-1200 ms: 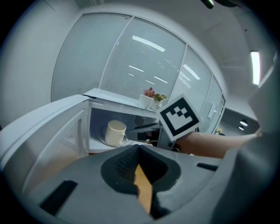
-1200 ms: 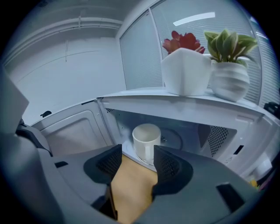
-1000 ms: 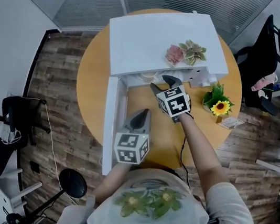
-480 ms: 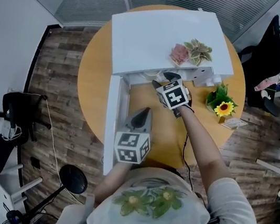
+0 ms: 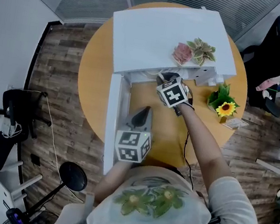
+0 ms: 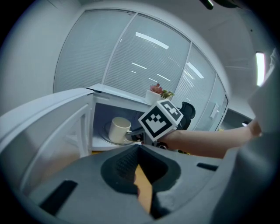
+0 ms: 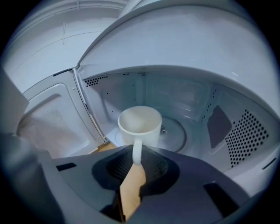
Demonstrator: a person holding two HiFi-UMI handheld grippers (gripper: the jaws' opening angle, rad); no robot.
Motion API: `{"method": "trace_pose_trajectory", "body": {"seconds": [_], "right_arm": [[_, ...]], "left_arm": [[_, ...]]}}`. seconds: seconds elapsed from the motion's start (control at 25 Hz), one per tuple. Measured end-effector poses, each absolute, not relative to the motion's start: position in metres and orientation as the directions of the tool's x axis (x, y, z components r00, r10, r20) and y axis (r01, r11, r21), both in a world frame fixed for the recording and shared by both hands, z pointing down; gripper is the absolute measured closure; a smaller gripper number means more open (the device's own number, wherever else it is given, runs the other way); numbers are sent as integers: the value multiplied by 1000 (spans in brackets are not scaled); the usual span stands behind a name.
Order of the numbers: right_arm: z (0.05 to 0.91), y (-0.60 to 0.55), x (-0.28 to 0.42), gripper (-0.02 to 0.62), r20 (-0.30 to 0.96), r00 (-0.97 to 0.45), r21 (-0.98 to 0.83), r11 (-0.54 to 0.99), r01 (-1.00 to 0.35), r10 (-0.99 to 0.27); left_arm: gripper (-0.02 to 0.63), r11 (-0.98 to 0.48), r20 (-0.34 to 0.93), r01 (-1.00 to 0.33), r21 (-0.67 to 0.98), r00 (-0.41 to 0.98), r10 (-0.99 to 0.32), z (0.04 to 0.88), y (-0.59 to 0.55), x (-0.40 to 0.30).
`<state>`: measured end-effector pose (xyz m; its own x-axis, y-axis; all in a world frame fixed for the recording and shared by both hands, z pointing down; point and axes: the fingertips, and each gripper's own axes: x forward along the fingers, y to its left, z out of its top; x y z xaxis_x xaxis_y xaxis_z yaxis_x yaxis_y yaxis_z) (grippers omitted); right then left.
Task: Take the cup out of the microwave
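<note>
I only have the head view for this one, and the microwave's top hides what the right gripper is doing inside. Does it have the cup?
Observer: Yes. In the right gripper view, the right gripper has just been closing its jaws, and they now pinch the handle of the cup.
Operator: Is the cup off the floor of the oven?
Observer: It doesn't look like it. The left gripper view shows it upright on the glass turntable.
Operator: And the left gripper, is it carrying anything?
Observer: No. The left gripper has its jaws together with nothing between them.
</note>
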<state>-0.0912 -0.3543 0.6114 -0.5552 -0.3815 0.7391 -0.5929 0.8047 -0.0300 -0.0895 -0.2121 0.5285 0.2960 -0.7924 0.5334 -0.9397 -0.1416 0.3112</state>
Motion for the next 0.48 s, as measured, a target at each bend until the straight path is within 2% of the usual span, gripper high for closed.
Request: {"method": "trace_pose_trajectory", "body": {"seconds": [0.48], "right_arm": [[607, -352, -88, 534, 725, -556, -24, 792, -610, -407]], "left_arm": [[603, -142, 531, -937, 318, 301, -792, 529, -213, -90]]}}
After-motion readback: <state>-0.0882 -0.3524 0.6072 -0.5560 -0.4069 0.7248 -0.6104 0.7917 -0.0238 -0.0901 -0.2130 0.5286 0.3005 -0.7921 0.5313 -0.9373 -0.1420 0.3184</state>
